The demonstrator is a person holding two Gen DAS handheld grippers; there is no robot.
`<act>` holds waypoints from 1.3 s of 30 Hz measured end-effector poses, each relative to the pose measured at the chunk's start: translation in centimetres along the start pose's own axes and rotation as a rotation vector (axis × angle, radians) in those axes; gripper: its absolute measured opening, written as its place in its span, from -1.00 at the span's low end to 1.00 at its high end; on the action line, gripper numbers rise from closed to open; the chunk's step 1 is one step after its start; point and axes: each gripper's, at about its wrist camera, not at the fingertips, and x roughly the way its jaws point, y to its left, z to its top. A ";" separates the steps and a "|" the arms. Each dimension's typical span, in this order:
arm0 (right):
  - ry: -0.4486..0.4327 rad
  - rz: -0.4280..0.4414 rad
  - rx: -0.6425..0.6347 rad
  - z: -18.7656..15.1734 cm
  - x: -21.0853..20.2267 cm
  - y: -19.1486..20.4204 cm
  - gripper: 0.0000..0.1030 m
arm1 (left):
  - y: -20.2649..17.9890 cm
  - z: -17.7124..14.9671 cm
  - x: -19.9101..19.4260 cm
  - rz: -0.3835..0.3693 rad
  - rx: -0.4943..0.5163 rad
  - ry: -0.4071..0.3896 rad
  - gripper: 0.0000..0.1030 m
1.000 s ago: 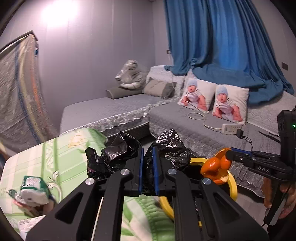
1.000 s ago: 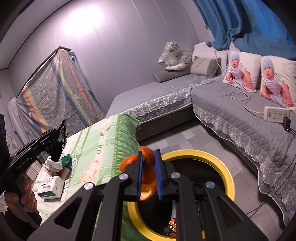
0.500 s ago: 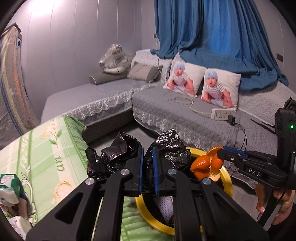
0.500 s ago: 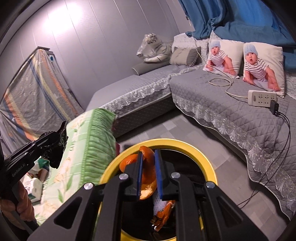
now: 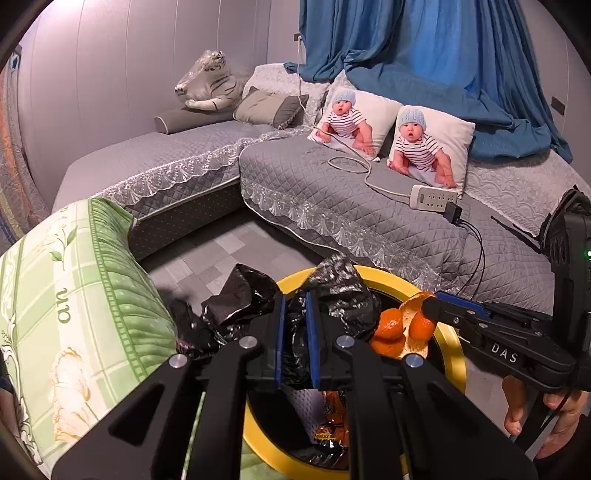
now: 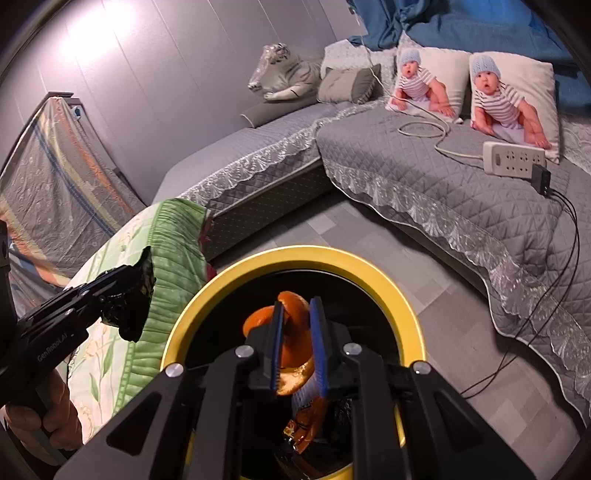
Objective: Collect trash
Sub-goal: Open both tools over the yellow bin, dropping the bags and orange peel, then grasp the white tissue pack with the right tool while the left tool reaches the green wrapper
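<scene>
Both grippers clamp trash: left gripper [image 5: 295, 328] crumpled black plastic bag [image 5: 240, 299], right gripper [image 6: 297, 341] upward-curling orange peel [image 6: 291, 332], now lower over yellow-rimmed bin [image 6: 402, 314].

Yellow-rimmed bin [image 6: 402, 306] bottom cut off by frame edge; bin contents [image 5: 328, 424] mostly hidden behind gripper.

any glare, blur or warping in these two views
Left wrist view: fisheye bends the wall and blue curtain, corners are black, and the black bag in the left gripper stays sharp. Right wrist view: a bright glare patch on the wall, the same vignette, and the yellow bin rim and orange peel in the right gripper are crisp.
</scene>
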 end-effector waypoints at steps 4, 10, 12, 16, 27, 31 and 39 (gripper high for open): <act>-0.007 -0.039 0.015 0.1 0.1 -0.6 -0.29 | 0.6 -0.4 0.5 0.012 -0.033 0.019 0.03; -0.034 -0.035 0.062 0.2 -0.9 -1.7 0.12 | 1.4 -0.4 -1.2 0.088 -0.062 -0.065 0.77; -0.060 -0.039 0.066 0.0 -1.7 -1.7 0.32 | 2.3 -0.3 -2.1 0.102 -0.100 -0.094 0.80; -0.119 -0.036 0.030 -0.2 -3.4 -1.0 0.62 | 4.8 -0.5 -5.2 0.187 -0.188 -0.182 0.84; -0.198 0.350 -0.381 -1.4 -6.0 10.9 0.85 | 13.1 -6.1 -21.2 0.377 -0.289 -0.399 0.85; -0.106 0.609 -0.634 -4.2 -5.5 19.2 0.85 | 16.8 -12.0 -27.7 0.539 -0.318 -0.451 0.85; 0.047 0.881 -1.207 -12.6 -4.0 37.2 0.85 | 24.5 -21.7 -36.2 0.803 -0.563 -0.442 0.85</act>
